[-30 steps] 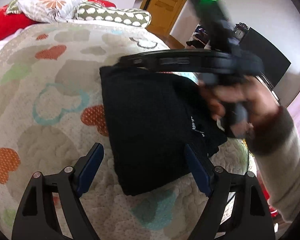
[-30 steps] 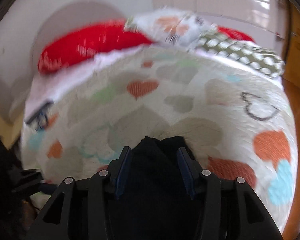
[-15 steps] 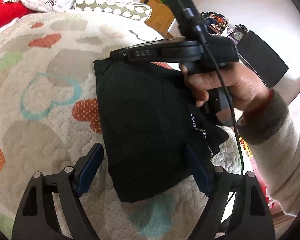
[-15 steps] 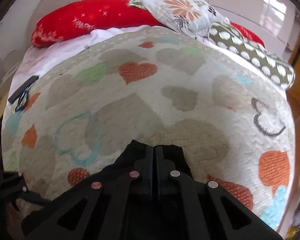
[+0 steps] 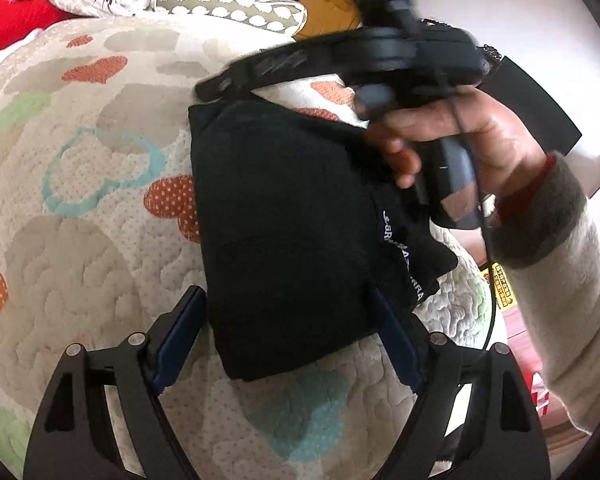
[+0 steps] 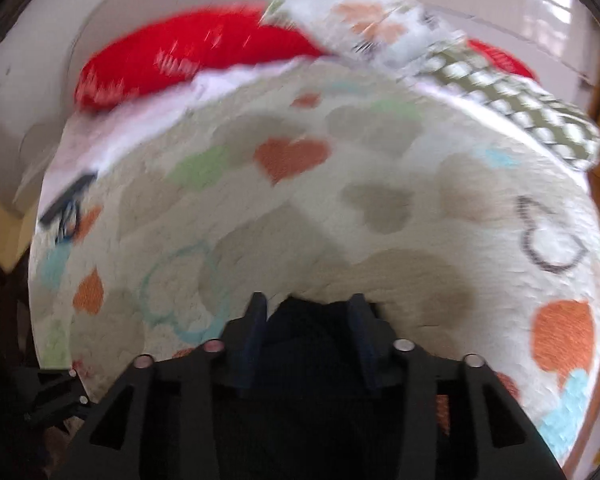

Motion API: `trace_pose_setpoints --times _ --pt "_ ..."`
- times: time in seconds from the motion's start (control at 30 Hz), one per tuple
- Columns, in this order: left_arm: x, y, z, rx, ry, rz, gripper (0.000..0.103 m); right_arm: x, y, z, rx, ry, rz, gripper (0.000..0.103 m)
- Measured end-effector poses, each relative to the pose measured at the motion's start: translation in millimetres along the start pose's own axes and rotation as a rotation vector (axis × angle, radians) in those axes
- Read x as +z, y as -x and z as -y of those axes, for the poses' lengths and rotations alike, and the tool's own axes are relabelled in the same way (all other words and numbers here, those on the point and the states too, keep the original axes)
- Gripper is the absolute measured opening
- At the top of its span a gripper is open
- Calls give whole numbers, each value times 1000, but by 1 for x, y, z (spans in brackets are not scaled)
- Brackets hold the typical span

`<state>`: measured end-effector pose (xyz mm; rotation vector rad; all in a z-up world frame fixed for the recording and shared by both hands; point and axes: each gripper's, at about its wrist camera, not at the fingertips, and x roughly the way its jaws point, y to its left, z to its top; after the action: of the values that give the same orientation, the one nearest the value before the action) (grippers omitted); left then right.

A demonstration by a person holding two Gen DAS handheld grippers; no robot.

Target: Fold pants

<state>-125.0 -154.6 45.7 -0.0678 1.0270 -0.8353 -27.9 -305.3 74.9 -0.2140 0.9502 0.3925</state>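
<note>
Left wrist view, folded black pants [image 5: 288, 232] between open left hand-held gripper [image 5: 292, 336] fingers

The bed [image 5: 80, 240] wears a heart-patterned quilt; folded black pants [image 5: 292, 232] lie on it, with pillows [image 5: 228, 4] well beyond the pants at the bed's head.

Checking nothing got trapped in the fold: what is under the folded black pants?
The folded black pants lie on the heart-patterned quilt, which shows all around them. Directly beneath, the fabric hides everything, so trapped items cannot be ruled out.
</note>
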Motion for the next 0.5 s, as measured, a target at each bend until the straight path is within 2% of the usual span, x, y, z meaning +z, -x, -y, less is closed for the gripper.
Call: trace_pose_setpoints --times 0.07,0.13,0.2,0.3,0.37,0.43,0.5 --pt "-1 1 1 -2 0 1 83 -1 -23 -10 -41 56 -71 44" --pt "-1 2 1 -2 -3 -1 83 -1 -32 -18 -60 95 -83 19" --pt "-2 3 0 -6 -3 -2 83 2 -28 -23 -73 117 -72 12" --pt "0 1 -3 -10 7 -5 83 6 -22 -13 -67 63 -11 6" --pt "0 -1 -4 -6 9 -6 84 3 -33 -3 -77 5 -3 2" --pt "0 0 -2 3 0 -12 84 0 -41 -3 -76 -6 -8 2" --pt "3 3 3 16 -16 -15 84 5 -30 0 -62 -47 16 4"
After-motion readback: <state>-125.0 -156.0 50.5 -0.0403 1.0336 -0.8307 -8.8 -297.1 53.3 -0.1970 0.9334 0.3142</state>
